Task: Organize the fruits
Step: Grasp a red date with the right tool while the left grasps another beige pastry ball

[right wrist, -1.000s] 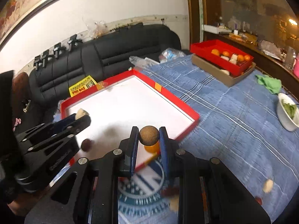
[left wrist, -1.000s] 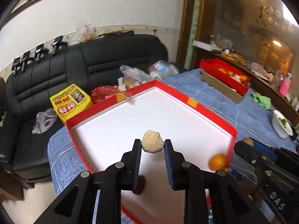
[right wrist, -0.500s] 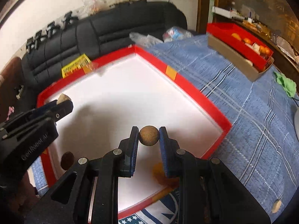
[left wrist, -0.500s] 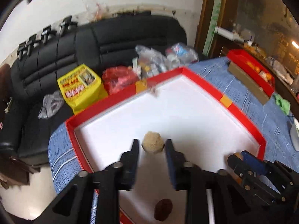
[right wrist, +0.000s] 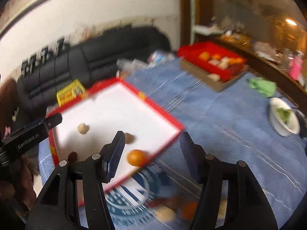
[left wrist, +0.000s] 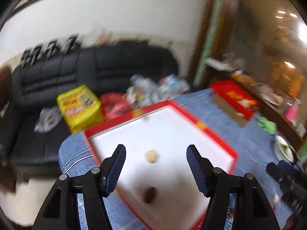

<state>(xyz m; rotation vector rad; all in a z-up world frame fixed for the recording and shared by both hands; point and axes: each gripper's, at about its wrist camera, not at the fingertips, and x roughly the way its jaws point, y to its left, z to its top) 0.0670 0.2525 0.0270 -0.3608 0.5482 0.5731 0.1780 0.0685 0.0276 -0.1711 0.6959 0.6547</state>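
Note:
A red-rimmed tray (left wrist: 211, 133) with a white floor lies on the blue cloth. In the left wrist view my left gripper (left wrist: 155, 149) hovers over it, jaws opening and nothing between them. A tan fruit (left wrist: 152, 156) and a dark brown fruit (left wrist: 150, 193) rest on the tray floor below. In the right wrist view my right gripper (right wrist: 152, 136) is also opening and holds nothing. Below it in the tray (right wrist: 161, 113) lie a round brown fruit (right wrist: 129, 138), an orange (right wrist: 136, 157) and the tan fruit (right wrist: 82, 128). The left gripper (right wrist: 34, 132) shows at the left edge.
Several loose fruits (right wrist: 165, 213) lie blurred on the cloth near the front. A second red box (right wrist: 213, 59) with fruit stands at the back right, beside a green cloth (right wrist: 262, 86) and a white bowl (right wrist: 284, 117). A black sofa with bags is behind the table.
Both grippers went from shut on a fruit to open. The tan fruit and the round brown fruit now lie in the tray, and both grippers have pulled back and up.

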